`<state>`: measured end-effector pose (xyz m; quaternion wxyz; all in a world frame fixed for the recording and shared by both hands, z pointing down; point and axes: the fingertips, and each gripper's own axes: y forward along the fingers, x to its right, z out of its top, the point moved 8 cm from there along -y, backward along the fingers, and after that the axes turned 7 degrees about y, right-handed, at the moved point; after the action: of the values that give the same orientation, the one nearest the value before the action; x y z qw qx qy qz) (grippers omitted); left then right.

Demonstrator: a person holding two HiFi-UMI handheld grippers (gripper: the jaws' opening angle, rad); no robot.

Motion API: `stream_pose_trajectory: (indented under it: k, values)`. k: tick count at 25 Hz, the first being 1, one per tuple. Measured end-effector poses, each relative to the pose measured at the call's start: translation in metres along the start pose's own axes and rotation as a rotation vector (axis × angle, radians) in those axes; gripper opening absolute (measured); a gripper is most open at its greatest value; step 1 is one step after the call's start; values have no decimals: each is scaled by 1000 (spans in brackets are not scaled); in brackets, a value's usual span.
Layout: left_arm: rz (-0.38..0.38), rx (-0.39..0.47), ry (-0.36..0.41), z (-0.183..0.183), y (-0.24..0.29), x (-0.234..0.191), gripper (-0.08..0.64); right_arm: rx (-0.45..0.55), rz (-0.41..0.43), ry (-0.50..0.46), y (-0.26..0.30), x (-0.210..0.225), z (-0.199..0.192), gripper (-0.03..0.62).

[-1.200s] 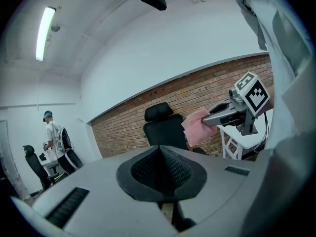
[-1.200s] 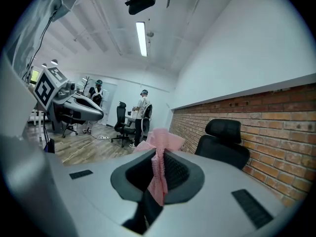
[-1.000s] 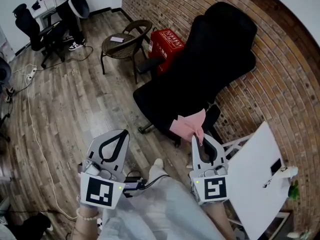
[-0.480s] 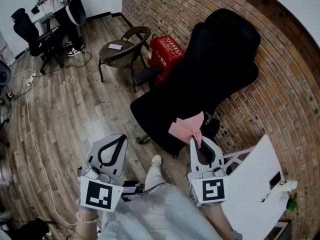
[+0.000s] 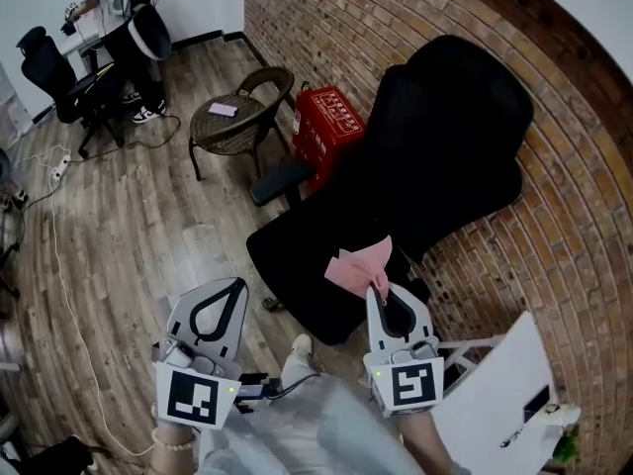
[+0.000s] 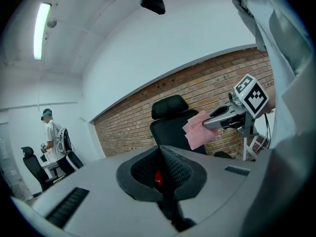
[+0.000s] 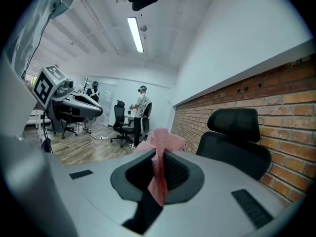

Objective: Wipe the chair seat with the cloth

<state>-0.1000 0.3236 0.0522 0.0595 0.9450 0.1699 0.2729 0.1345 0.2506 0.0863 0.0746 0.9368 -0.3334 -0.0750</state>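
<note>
Closest in, the left tongs (image 5: 235,285) are pinched together with nothing in them, held low and off to the side over the wood floor (image 5: 129,226). The right tongs (image 5: 381,291) are clamped on the pink cloth (image 5: 358,263), which bunches up past their tips. Compared to a second ago, the cloth has come in from the near edge and is now over the front part of the black chair seat (image 5: 297,255). Can't tell if it's actually touching it though. The white surface (image 5: 490,399) has slid toward the lower right corner of the head view. Nothing sits between the cloth and the seat.

Behind the seat is the tall backrest (image 5: 445,137) against the brick wall (image 5: 564,236). A red box (image 5: 336,117) and a wicker chair (image 5: 237,117) stand just past it, and at the far end there's a person (image 6: 52,132) by some office chairs (image 5: 59,67).
</note>
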Motion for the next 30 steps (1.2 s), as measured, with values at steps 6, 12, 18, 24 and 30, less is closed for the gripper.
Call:
stream_pose_trajectory:
  k: [6,12,18,24,30]
  values:
    - [35,-25,-10,6,58,-8,18,16,26,9,43,50,-3,55]
    - [46,-31,12,15,103,-9,18,21,40,3,68,88,-13,55]
    - [12,-51,30,10,138,-1,18,-27,39,54,79,111,-39,55]
    - [-28,-69,17,-2,161,-4,18,-75,55,56,89,113,-54,55]
    - [-73,-50,18,-16,189,-17,18,-122,45,74,110,113,-65,55]
